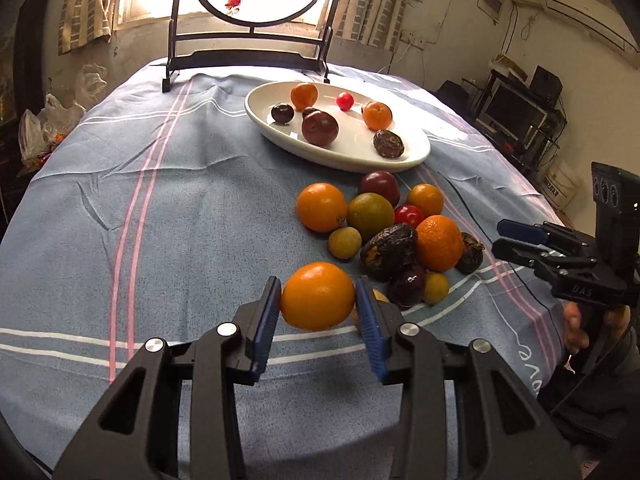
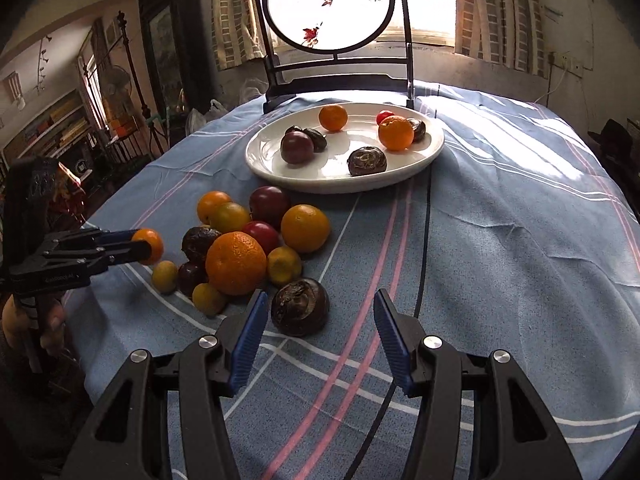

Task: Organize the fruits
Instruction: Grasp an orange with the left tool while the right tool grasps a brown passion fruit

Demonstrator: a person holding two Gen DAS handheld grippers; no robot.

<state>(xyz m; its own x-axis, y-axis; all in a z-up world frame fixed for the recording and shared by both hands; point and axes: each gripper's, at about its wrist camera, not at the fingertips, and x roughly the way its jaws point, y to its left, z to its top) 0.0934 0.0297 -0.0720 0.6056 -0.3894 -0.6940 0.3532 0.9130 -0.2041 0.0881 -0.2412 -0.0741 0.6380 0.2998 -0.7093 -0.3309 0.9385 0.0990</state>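
Left gripper (image 1: 317,300) pinches an orange (image 1: 317,295) between its blue pads, lifted just above the striped tablecloth (image 1: 160,220) beside the loose fruit pile (image 1: 384,232); right gripper (image 2: 318,336) hangs spread and empty near a wrinkled dark fruit (image 2: 300,306); beyond, the white plate (image 2: 434,148) holds several fruits.

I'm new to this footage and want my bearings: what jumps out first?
The left tool grips an orange just above the blue striped tablecloth. Behind it a heap of mixed fruit lies on the cloth, and farther back a white oval plate already holds several fruits. The right tool hangs open near a wrinkled dark fruit.
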